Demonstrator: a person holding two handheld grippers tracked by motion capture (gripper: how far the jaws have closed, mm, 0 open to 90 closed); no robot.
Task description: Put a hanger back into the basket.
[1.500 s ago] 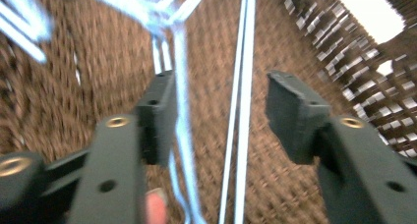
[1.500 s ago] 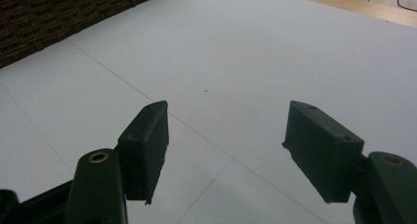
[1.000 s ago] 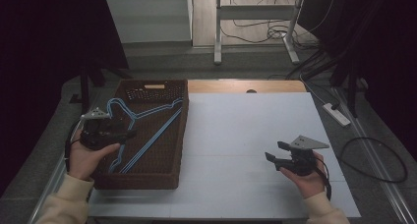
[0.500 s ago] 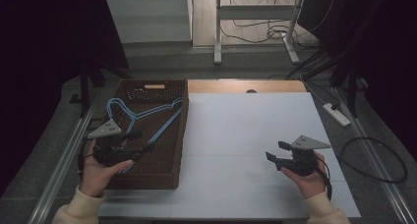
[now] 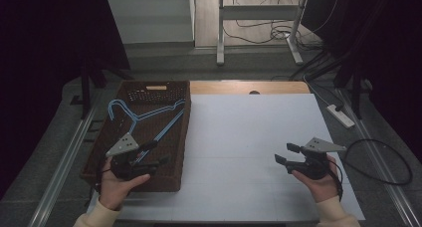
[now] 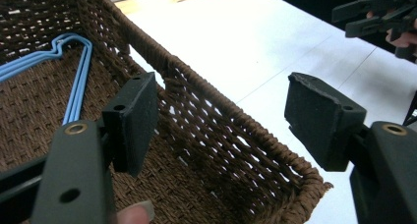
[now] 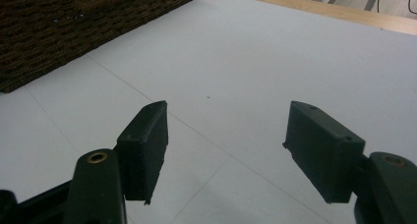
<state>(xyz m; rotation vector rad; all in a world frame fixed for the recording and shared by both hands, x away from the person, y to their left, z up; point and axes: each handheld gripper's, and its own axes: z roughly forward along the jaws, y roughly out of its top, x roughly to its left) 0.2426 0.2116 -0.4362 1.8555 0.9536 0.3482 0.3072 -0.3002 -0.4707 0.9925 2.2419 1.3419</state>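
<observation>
The basket (image 5: 142, 137) at the table's left edge is rough brown woven wicker. The hangers (image 6: 74, 81) in it look like smooth blue coated wire. The table (image 5: 249, 137) top is matt white, with bare wood along its far edge. Both grippers' pads (image 7: 147, 145) are matt black.

High view. White bench (image 5: 249, 137) with a brown woven basket (image 5: 179, 132) at its left, holding blue hangers (image 5: 144, 118). The left gripper (image 5: 154, 155), jaws apart, hovers over the basket's near end; the right gripper (image 5: 286, 155), jaws apart, is above the bench's right side.
</observation>
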